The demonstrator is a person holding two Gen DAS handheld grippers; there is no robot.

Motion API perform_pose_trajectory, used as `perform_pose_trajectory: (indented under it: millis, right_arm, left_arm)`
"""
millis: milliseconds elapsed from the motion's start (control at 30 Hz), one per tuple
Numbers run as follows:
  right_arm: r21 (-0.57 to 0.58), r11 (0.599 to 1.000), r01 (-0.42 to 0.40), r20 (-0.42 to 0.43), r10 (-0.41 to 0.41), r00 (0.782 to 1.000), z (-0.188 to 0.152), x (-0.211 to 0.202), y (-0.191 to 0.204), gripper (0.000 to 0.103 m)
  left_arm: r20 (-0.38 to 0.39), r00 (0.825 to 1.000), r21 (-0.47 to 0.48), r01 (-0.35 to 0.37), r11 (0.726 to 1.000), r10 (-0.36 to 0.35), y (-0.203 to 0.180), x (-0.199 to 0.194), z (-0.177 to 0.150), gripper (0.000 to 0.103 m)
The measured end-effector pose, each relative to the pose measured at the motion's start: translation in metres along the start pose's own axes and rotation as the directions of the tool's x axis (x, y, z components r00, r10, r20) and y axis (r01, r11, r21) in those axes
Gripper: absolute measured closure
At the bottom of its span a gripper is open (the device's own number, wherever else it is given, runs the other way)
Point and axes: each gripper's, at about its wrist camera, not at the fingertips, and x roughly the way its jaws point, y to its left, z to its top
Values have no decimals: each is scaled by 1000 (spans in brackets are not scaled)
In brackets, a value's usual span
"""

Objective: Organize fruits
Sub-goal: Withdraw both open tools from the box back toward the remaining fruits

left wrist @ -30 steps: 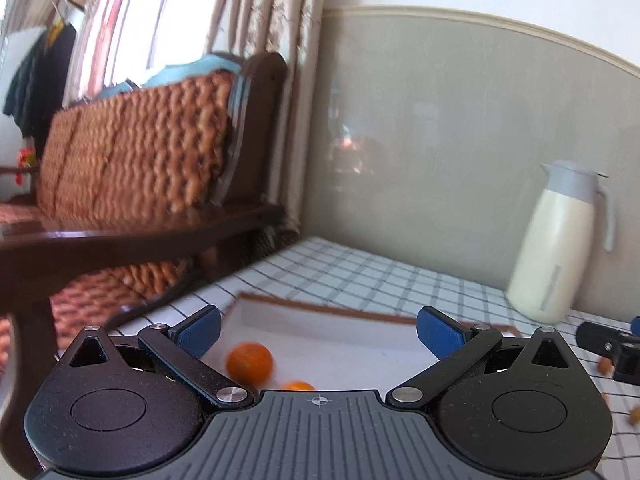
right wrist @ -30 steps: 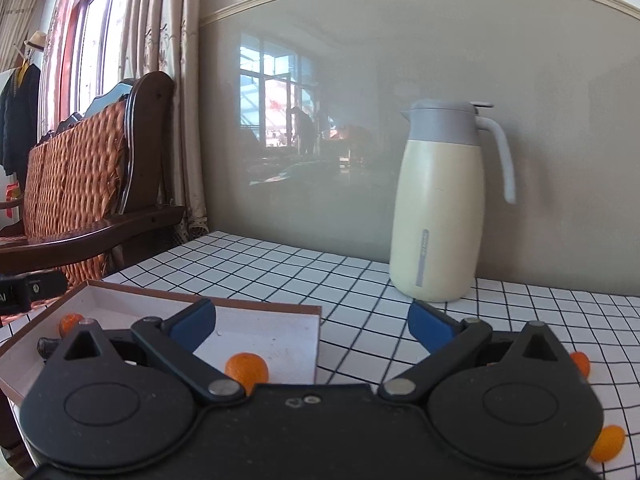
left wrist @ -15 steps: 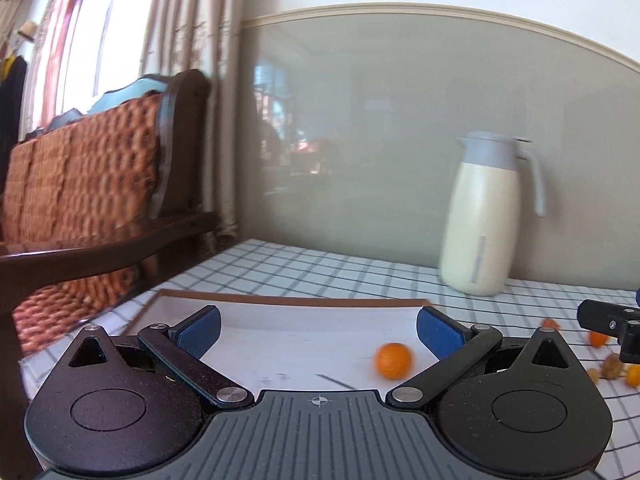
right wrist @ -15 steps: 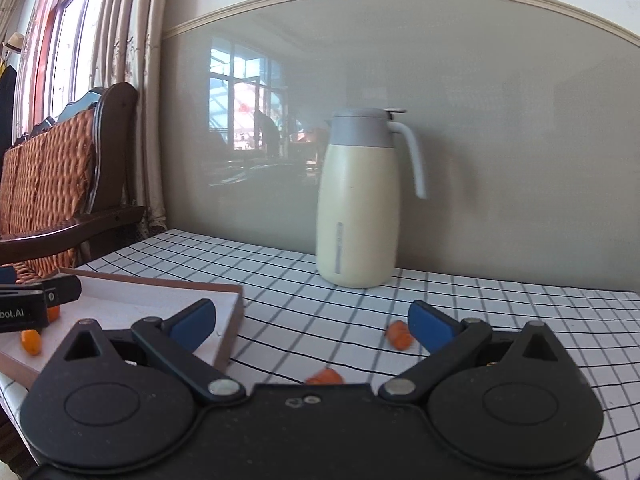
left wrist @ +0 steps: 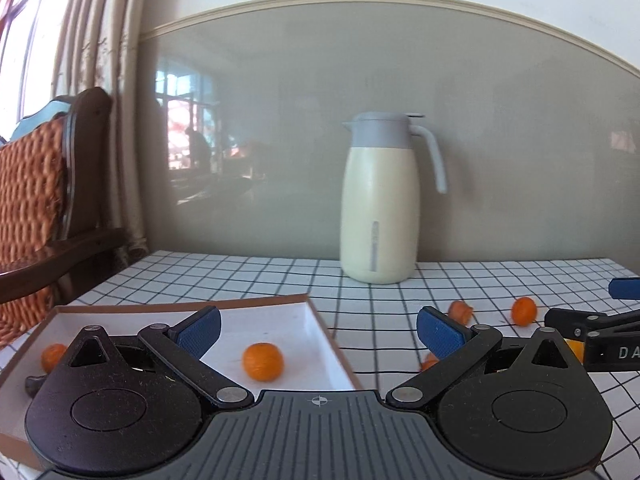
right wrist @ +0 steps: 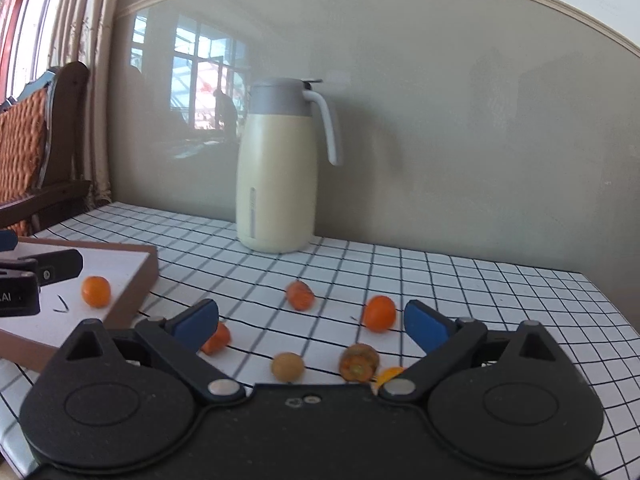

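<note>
Fruit (right wrist: 379,313) scattered on bench (right wrist: 500,300) ahead of right tongs (right wrist: 311,323), jaws closing, nothing gripped. Left tongs (left wrist: 318,328) spread, empty, over tray (left wrist: 316,320) holding orange (left wrist: 263,361).

Home living room: curtains (left wrist: 120,100), wooden wicker-backed chair (left wrist: 48,200), thermos jug (left wrist: 380,200) on checked tablecloth (right wrist: 440,280).
</note>
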Motion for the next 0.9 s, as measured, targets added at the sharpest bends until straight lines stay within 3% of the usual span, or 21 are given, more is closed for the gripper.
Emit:
perform_pose_trajectory:
  millis: [567,900]
  right_arm:
    - [-36,997,74,-111,-77,991,-29,16,-40,22]
    - [-26,998,61,-160,-64,985,-34,35,-50,38]
  left_arm:
    - [-63,992,106,115,988,-109,-71,23,-8,0]
    - [-106,977,135,196,971,-183,-98,34,-13,2]
